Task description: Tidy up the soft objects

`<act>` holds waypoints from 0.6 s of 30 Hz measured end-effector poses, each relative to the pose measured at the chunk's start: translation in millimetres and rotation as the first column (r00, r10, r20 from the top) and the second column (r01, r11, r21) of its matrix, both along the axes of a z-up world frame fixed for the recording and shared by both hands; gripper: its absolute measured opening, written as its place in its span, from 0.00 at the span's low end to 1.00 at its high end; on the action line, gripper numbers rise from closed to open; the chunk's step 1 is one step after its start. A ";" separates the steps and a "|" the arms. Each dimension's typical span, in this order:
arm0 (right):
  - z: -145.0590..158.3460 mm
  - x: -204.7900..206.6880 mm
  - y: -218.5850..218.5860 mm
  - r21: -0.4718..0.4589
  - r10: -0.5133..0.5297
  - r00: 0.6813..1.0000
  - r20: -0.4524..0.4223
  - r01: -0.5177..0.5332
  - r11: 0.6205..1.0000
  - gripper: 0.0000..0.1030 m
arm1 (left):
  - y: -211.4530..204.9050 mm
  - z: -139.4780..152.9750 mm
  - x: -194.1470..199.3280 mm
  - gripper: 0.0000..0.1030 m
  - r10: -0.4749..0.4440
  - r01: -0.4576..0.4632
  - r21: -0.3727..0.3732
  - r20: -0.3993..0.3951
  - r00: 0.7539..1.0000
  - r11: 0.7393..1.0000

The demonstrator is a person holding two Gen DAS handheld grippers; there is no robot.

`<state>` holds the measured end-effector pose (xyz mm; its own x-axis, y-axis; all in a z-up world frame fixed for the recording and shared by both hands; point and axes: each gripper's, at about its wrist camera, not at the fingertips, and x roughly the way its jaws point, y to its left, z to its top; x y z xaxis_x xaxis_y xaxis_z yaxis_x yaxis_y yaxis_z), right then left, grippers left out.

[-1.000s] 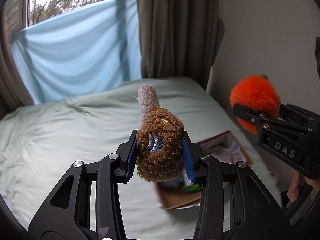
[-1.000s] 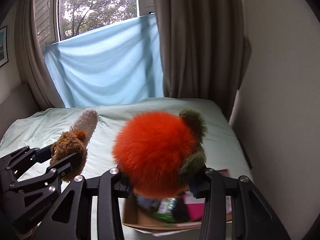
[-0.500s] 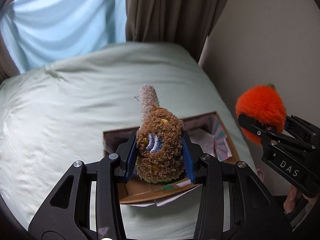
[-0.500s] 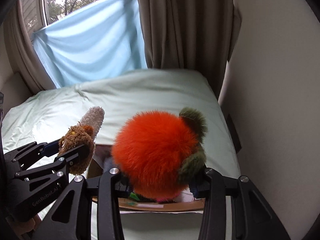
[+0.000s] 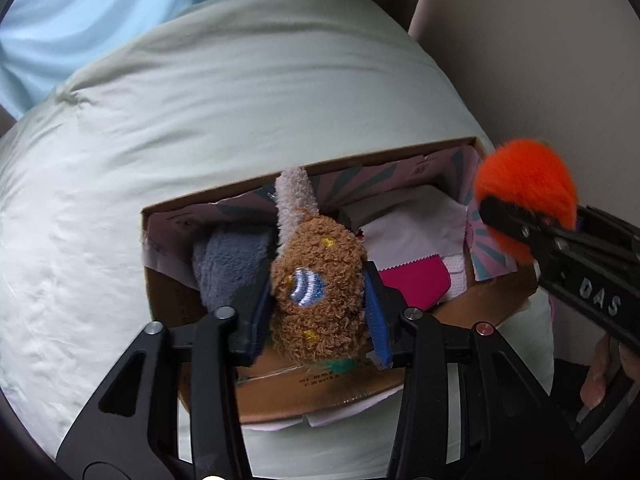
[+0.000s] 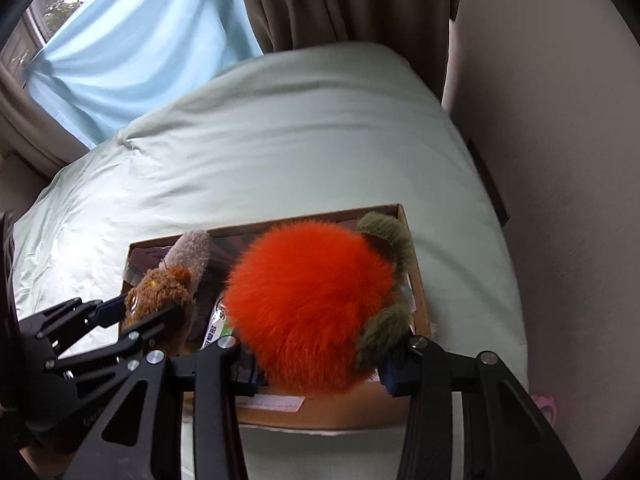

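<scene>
My left gripper (image 5: 318, 312) is shut on a brown curly plush toy (image 5: 320, 280) with a white fuzzy tip, held over the left half of an open cardboard box (image 5: 304, 396). My right gripper (image 6: 320, 364) is shut on a fluffy orange plush ball (image 6: 308, 304) with olive-green leaves, held over the right half of the same box (image 6: 420, 276). The box holds a grey-blue fleece piece (image 5: 228, 264), white cloth (image 5: 412, 236) and a magenta fabric swatch (image 5: 416, 284). Each gripper shows in the other's view: the right one (image 5: 516, 220) and the left one (image 6: 132, 312).
The box lies on a bed with a pale green sheet (image 6: 280, 128), near its right edge. A beige wall (image 6: 560, 160) runs close along the right. Brown curtains (image 6: 340, 0) and a light blue cloth (image 6: 140, 48) hang beyond the bed's far end.
Both grippers have tilted down and moved over the box with their toys. The box now fills the middle of both views, and its contents show.
</scene>
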<state>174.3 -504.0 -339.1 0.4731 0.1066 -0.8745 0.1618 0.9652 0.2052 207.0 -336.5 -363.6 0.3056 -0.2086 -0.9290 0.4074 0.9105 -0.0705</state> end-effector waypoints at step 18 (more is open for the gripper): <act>7.7 0.7 -9.5 0.083 -0.048 0.998 -0.031 0.051 0.995 0.91 | 25.5 24.2 -9.3 1.00 0.008 -0.007 0.055 -0.013 1.000 0.998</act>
<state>175.0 -513.5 -331.4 0.4547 0.1571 -0.8767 0.2160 0.9355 0.2797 197.7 -311.1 -339.4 0.2943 -0.1553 -0.9430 0.3997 0.9163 -0.0262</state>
